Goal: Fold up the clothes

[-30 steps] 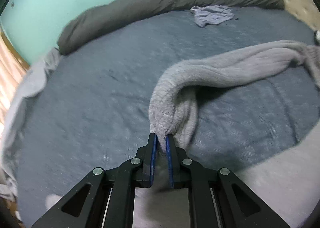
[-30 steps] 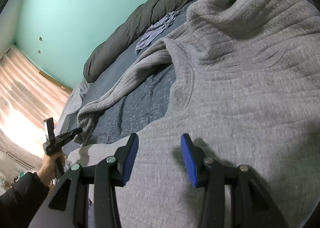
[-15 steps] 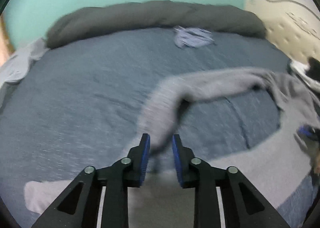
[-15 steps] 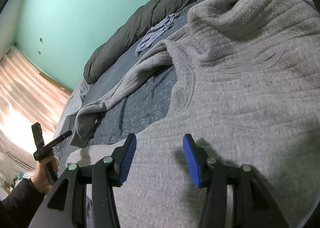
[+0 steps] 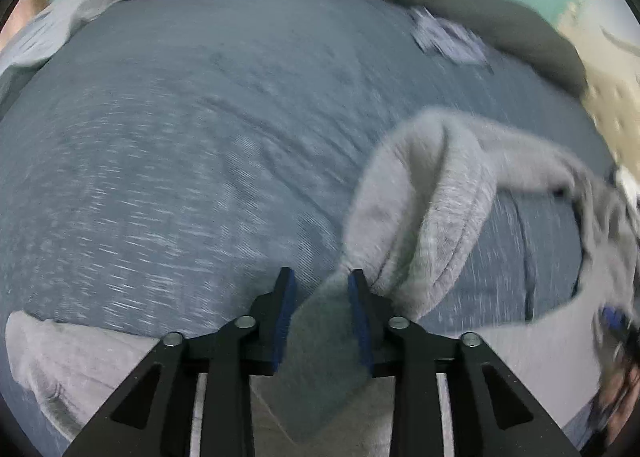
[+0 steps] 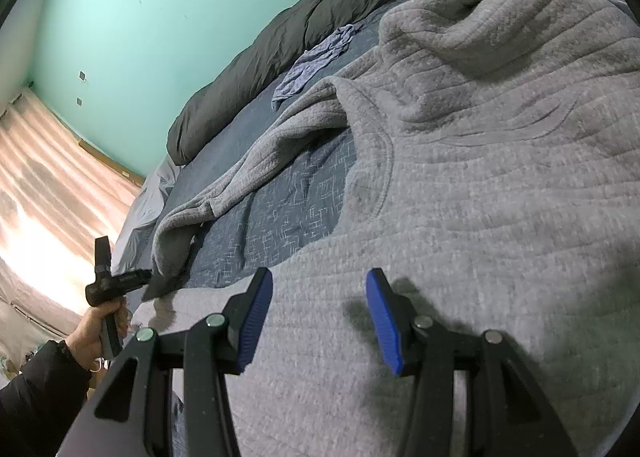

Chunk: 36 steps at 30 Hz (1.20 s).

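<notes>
Nearest in the right wrist view, the right tool (image 6: 318, 315) is held with its jaws moderately wide and nothing between them, poised low over the body of the grey sweater (image 6: 500, 185), which is spread across the bed (image 6: 296, 193). Whether the pads touch the fabric cannot be told. In the left wrist view, the left tool (image 5: 322, 299) is seen with its jaws opening; the cuff end of the sleeve (image 5: 424, 213) lies in the gap and against the right pad, but it is no longer pinched. The sleeve is draped in a loose arch over the blue bedcover, its end brought in beside the hem of the sweater.

The task is judged to be at an early stage: one sleeve is being laid inward, while the body is left unfolded and wrinkled near the collar. The rest of the folding is left to be done.

Farther off, a small bluish garment (image 6: 316, 57) is left crumpled on the bed, well apart from the sweater. Beyond it, a rolled dark duvet (image 6: 304, 29) is laid along the far edge beneath a green wall (image 6: 160, 17). Nothing is seen to block the folding area; only the bunched sleeve itself may need smoothing.
</notes>
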### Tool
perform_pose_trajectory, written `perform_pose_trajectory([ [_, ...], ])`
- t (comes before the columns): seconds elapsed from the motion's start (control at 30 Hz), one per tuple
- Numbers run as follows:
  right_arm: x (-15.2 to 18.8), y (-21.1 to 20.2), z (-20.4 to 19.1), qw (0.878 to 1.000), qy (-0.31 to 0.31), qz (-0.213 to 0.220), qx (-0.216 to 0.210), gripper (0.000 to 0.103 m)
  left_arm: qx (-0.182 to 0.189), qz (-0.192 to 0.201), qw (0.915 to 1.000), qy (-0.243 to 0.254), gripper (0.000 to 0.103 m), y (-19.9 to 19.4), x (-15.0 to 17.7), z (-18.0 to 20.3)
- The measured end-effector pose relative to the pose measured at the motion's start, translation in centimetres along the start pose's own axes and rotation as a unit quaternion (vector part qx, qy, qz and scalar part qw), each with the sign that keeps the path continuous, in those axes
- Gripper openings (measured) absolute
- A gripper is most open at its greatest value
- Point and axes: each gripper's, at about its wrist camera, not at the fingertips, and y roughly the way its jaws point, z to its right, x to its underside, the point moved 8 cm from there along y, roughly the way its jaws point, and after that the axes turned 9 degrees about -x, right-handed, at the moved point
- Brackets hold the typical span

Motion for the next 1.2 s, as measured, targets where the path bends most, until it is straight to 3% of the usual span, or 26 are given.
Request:
perform_pose_trajectory([
  [0.1,0.1,0.0,0.0,1.0,0.0,-0.001,0.0,0.049,-0.019,-0.018,0.9989,0.038,0.043,1.0,1.3,1.0],
  [0.2,0.0,0.0,-0.1,1.0,0.0,0.001,0.0,0.049,-0.038,-0.009,0.9983,0.043,0.055,1.1,1.6,0.9],
  [0.37,0.0,0.1,0.0,1.0,0.001,0.0,-0.002,0.049,-0.037,-0.01,0.9984,0.042,0.054,1.2,2.4,1.4],
  [0.4,0.0,0.1,0.0,1.0,0.001,0.0,-0.002,0.049,-0.038,-0.009,0.9982,0.045,0.052,1.2,2.6,1.6],
  [0.53,0.0,0.1,0.0,1.0,-0.001,-0.001,0.0,0.049,-0.034,-0.007,0.9976,0.06,0.013,0.8,3.1,2.5],
  [0.6,0.0,0.1,0.1,1.0,0.0,-0.001,-0.001,0.049,-0.043,0.003,0.9962,0.076,0.01,0.1,3.0,3.0],
  [0.7,0.0,0.1,0.1,1.0,-0.002,0.0,-0.001,0.049,-0.076,0.035,0.9932,0.08,0.009,-1.9,1.6,2.0],
  [0.83,0.0,0.3,0.0,1.0,-0.005,-0.003,-0.002,0.049,-0.132,0.075,0.987,0.052,0.009,-5.1,-1.4,-1.9],
  [1.0,0.3,0.7,0.2,1.0,-0.01,-0.01,0.004,0.049,-0.175,0.097,0.9786,0.047,0.009,-7.0,-4.6,-6.2],
  [1.13,0.1,0.8,0.8,1.0,-0.007,-0.006,0.014,0.049,-0.19,0.104,0.9751,0.048,0.009,-6.2,-8.9,-7.8],
  [1.2,-0.3,0.5,0.7,1.0,-0.012,0.005,0.015,0.049,-0.182,0.101,0.9772,0.042,0.009,-6.0,-10.3,-8.6],
])
